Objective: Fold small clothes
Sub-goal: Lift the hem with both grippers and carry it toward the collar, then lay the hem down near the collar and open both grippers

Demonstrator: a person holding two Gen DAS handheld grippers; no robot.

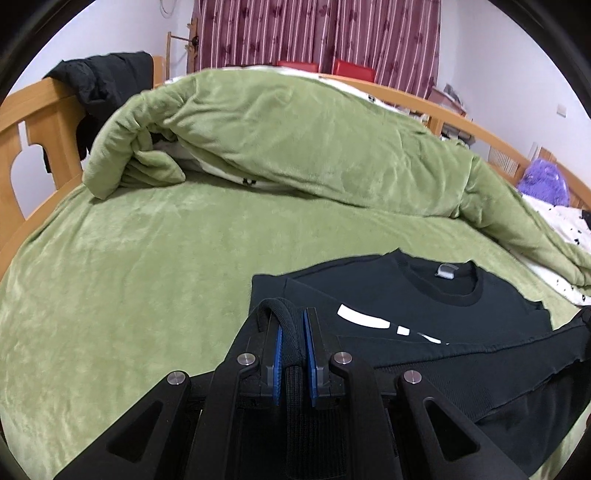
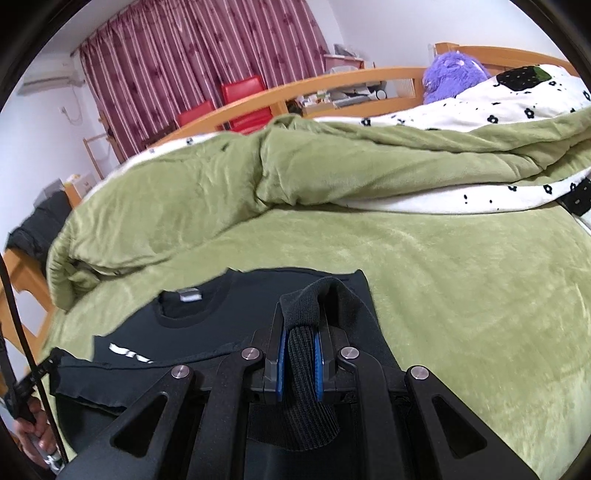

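Both my tools, left [image 1: 293, 354] and right [image 2: 300, 360], grip the sweater's [image 1: 406, 295] hem (ribbed), collar [image 1: 448, 291] at 1 o'clock of left.

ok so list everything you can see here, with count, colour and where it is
sweatshirt: one, black with white print, flat on the bed, hem lifted toward its collar
blanket: one, green, covering the bed
quilt: one, green with white flowered underside, bunched behind the sweatshirt
plush toy: one, purple, far corner of the bed
bed frame: one, light wood, around the bed
dark garment: one, black, hung over the frame
chairs: two, red, beyond the bed
curtain: one, maroon striped, back wall
left tongs: shut on the ribbed hem
right tongs: shut on the ribbed hem
hand: one, lower left of the right view
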